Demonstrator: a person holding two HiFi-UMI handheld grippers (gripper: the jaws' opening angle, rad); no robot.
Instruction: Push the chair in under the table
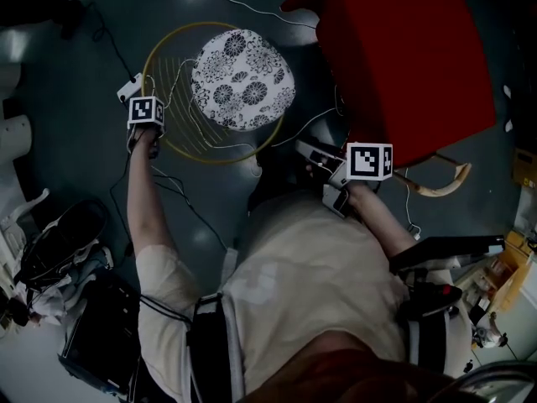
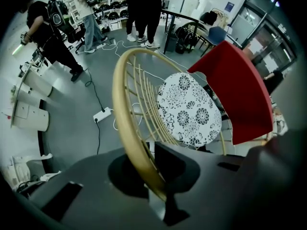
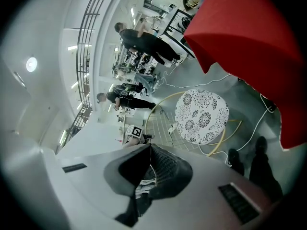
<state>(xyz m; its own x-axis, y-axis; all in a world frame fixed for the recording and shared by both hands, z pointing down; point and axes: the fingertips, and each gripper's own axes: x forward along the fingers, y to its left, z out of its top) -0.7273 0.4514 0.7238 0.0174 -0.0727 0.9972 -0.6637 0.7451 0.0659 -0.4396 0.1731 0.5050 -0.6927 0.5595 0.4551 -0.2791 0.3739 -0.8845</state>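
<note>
Chair (image 1: 242,81) with a round gold wire frame stands on the grey floor just left of a red table (image 1: 403,57), not under it. At the near side, the left gripper (image 2: 163,191) points straight down, its jaws pinching the gold rim (image 2: 125,128). The right gripper (image 3: 146,176) hovers by the table's near edge, apart from the chair, jaws pressed together with nothing between them. Beyond the rim, thin wires fan toward a white cushion (image 2: 189,109) with black floral print. Farther out, a white power strip (image 2: 102,114) and cables lie on the floor. People (image 2: 144,8) stand well beyond.
</note>
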